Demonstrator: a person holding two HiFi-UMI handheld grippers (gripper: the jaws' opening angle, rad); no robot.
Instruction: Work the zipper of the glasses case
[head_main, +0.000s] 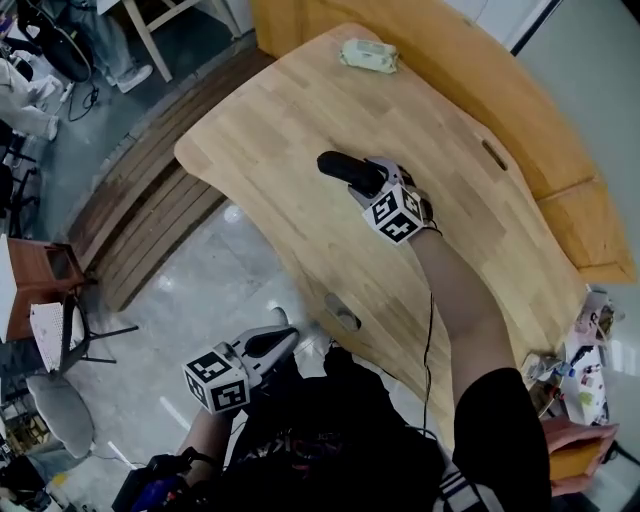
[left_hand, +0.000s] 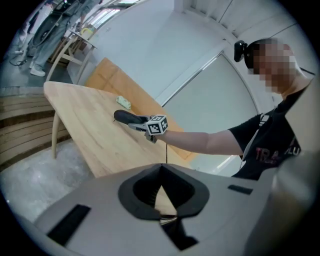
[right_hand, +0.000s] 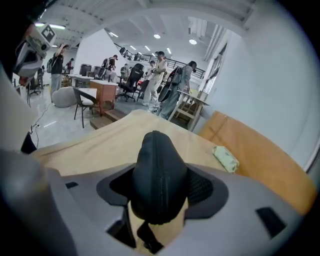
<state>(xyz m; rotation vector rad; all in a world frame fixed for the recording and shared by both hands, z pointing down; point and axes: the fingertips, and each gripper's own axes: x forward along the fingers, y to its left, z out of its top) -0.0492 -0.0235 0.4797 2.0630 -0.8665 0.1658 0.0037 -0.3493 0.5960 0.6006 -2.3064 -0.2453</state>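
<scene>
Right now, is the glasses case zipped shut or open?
Shut: the zipper seam on the glasses case runs closed, with no gap showing.

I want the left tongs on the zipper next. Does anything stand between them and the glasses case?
Nothing visible. The left tongs, shut and empty, hang beside the tabletop; only its bare wood separates them from the glasses case held in the right tongs.

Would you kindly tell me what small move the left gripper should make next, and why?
Probably raise the left gripper toward the black zipped glasses case and open its jaws. The right gripper is clamped on the case over the light wooden table, while the left one hangs shut and empty, below the table's edge and far from the zip.
</scene>
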